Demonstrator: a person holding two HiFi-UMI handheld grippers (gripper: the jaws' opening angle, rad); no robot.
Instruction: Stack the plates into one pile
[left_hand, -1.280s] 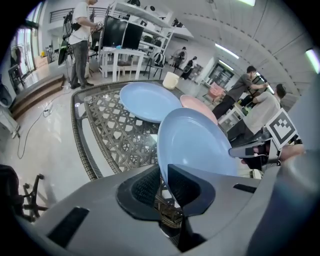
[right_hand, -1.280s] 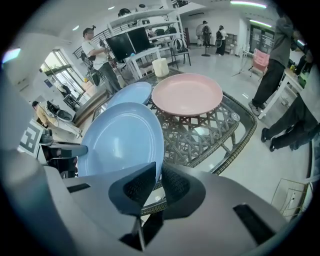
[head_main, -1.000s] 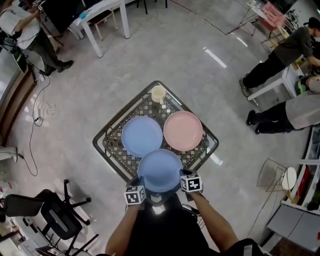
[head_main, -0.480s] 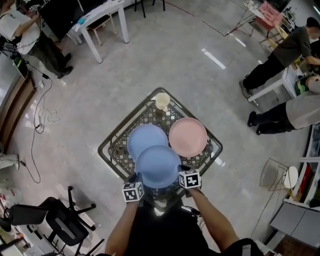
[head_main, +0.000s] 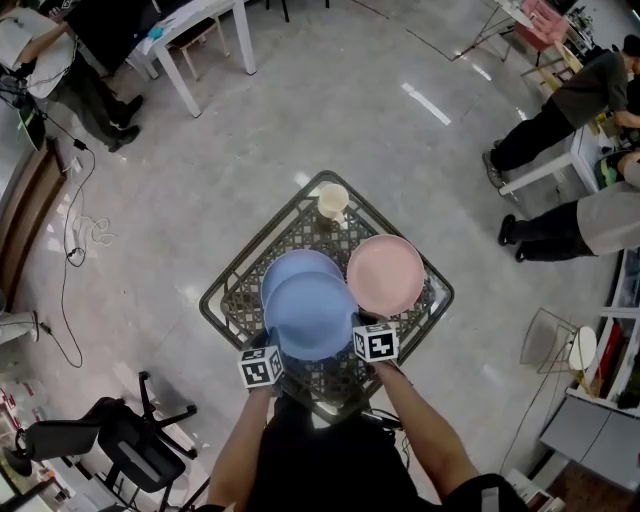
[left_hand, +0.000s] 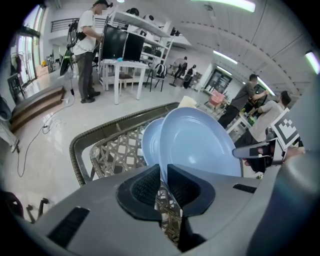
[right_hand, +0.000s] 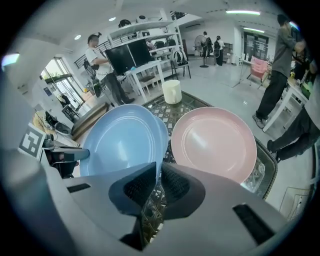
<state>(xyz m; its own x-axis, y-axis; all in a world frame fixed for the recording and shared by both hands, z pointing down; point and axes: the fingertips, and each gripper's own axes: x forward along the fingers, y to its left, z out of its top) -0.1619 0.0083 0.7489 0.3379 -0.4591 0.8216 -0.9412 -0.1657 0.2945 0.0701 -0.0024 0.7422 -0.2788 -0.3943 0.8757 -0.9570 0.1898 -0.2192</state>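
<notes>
Gripping one round, pale blue plate from both sides, a person stands at the near corner of a small square table (head_main: 214, 292) with a woven wicker frame and a lattice top. The upper blue plate (head_main: 312, 315) is smooth and glossy, with a shallow well and a low raised rim. The left gripper (head_main: 274, 349) has its dark ribbed pads pinched on the plate's near left rim, and the right gripper (head_main: 357, 336) pinches the near right rim in the same way. In each gripper view the rim's thin edge runs down between the two pads, which close on it.

The held plate sits above a lower blue plate (head_main: 289, 262) of the same colour and shape. It covers most of that plate, offset toward the near corner, so only a far crescent of the lower one shows. Whether the two plates touch cannot be told.

A pale pink plate (head_main: 386, 274) of the same form lies flat toward the table's right corner, just beside the blue pair. A cream cup (head_main: 332, 200) stands upright at the far corner.
</notes>
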